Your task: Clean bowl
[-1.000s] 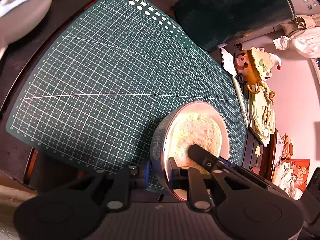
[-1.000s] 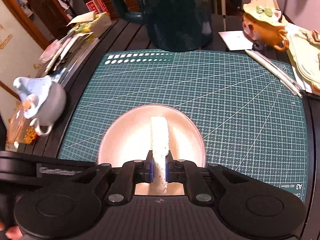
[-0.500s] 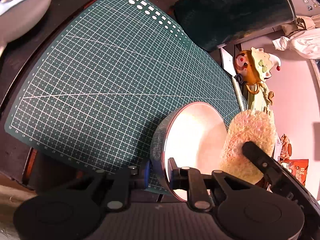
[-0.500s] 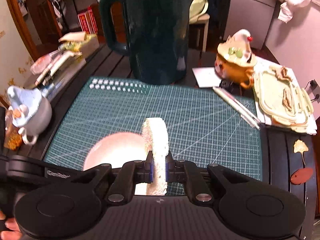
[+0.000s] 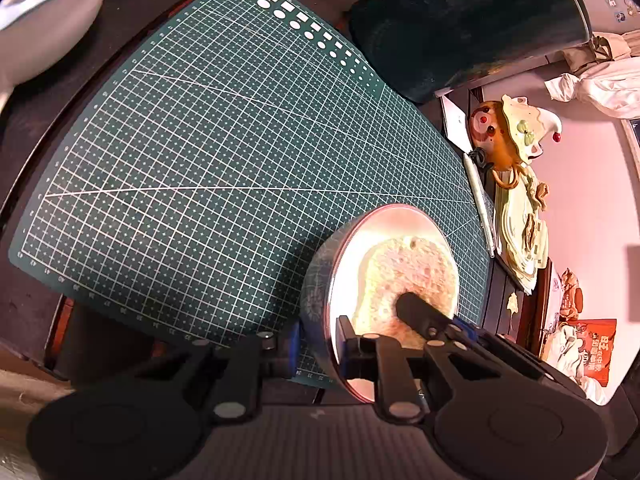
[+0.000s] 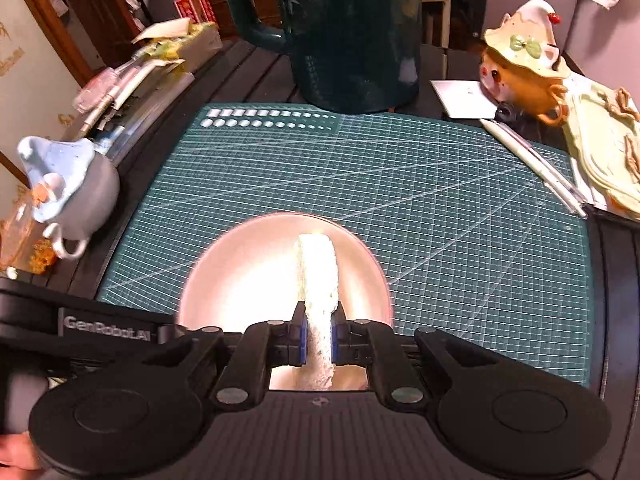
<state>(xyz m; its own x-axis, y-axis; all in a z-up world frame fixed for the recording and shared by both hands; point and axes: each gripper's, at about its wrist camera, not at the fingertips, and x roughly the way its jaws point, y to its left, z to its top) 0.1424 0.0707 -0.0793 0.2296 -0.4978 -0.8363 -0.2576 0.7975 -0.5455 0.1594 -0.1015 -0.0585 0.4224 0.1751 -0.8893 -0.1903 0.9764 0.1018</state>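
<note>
A pale pink bowl (image 5: 394, 224) with a grey patterned outside sits on the near part of the green cutting mat (image 5: 224, 160). My left gripper (image 5: 318, 342) is shut on the bowl's near rim, one finger inside and one outside. My right gripper (image 6: 318, 338) is shut on a cream sponge (image 6: 318, 276), held edge-up and pressed inside the bowl (image 6: 240, 280). In the left wrist view the sponge (image 5: 408, 276) lies flat against the bowl's inner wall, with the right gripper's finger over it.
A dark green kettle (image 6: 352, 28) stands at the mat's far edge. A blue-grey teapot (image 6: 68, 184) sits left of the mat. An orange figurine pot (image 6: 524, 64), pens (image 6: 532, 160) and a pale green tray (image 6: 604, 152) lie to the right.
The sponge was lifted out of the bowl to the right half a second ago and is now back down inside it, against the inner wall. The left gripper and bowl stayed put.
</note>
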